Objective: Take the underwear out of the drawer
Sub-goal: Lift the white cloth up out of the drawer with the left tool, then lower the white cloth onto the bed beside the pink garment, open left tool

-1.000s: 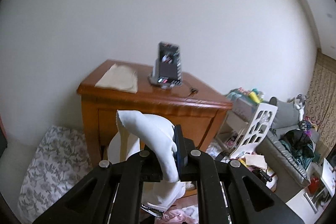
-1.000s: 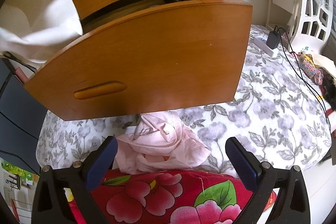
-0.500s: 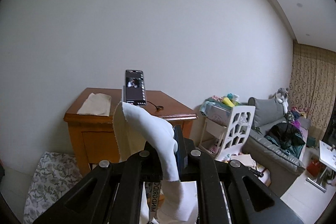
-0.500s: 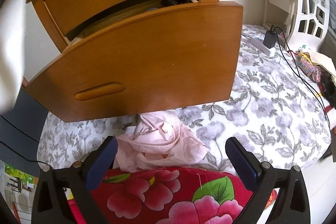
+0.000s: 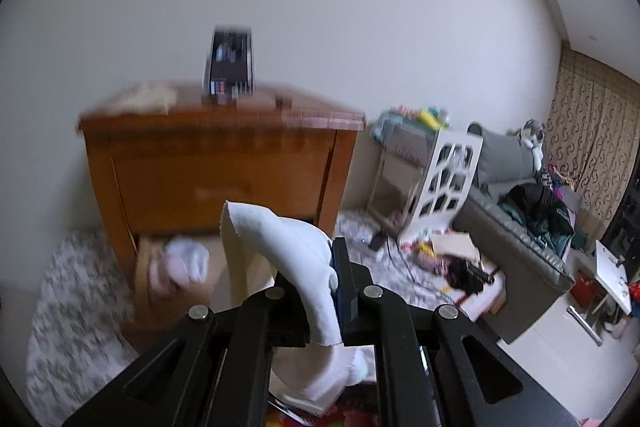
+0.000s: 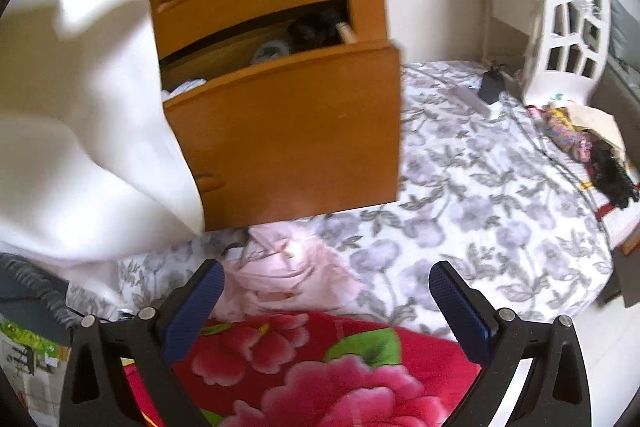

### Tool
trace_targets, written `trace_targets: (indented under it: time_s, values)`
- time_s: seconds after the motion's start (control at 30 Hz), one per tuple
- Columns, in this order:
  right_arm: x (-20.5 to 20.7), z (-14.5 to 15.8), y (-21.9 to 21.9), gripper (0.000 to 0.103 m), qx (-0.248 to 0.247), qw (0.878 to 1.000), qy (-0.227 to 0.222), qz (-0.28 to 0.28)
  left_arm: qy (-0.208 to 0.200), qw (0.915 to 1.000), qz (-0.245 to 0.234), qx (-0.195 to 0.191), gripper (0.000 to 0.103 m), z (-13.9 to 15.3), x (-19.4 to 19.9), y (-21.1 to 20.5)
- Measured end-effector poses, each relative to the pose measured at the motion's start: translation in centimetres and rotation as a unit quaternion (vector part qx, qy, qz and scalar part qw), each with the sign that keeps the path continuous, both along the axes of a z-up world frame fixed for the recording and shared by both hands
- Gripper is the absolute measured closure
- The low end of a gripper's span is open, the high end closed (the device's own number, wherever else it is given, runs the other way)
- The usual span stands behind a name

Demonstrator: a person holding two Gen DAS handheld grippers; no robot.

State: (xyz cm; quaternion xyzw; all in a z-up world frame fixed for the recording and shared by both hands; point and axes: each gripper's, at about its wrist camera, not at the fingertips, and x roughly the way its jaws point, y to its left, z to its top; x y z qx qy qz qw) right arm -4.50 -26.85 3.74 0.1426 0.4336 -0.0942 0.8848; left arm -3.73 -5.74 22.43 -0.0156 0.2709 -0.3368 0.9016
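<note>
Bedroom, floral sheet (image 6: 480, 187) | wood dresser (image 5: 220, 167) at 12, lower drawer (image 6: 288, 131) pulled out | L gripper (image 5: 320, 291) pinching white underwear (image 5: 296, 259), clear of drawer | R gripper (image 6: 326, 291) jaws spread, over pink garment (image 6: 288, 275) at 6

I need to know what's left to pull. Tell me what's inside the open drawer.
In the open drawer: a white bundle, a pale roll and dark items. The drawer front and the held white garment hide the rest.

The left hand-held gripper (image 5: 320, 291) has swung the white underwear (image 6: 80, 131) back down beside the open drawer (image 6: 288, 131).
</note>
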Motion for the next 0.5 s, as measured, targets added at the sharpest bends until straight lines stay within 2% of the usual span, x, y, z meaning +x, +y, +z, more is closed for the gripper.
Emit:
trace_targets:
  time_s: [0.13, 0.5]
  values:
    - [-0.4, 0.7, -1.3, 0.0, -0.007, 1.0, -0.006, -0.023, 0.051, 0.9987, -0.003, 0.008, 0.094, -3.7, 1.5, -1.2]
    - [-0.6, 0.2, -1.8, 0.0, -0.025, 0.999, 0.005, -0.03, 0.11, 0.9934, 0.003, 0.031, 0.094, -10.6, 3.2, -1.8]
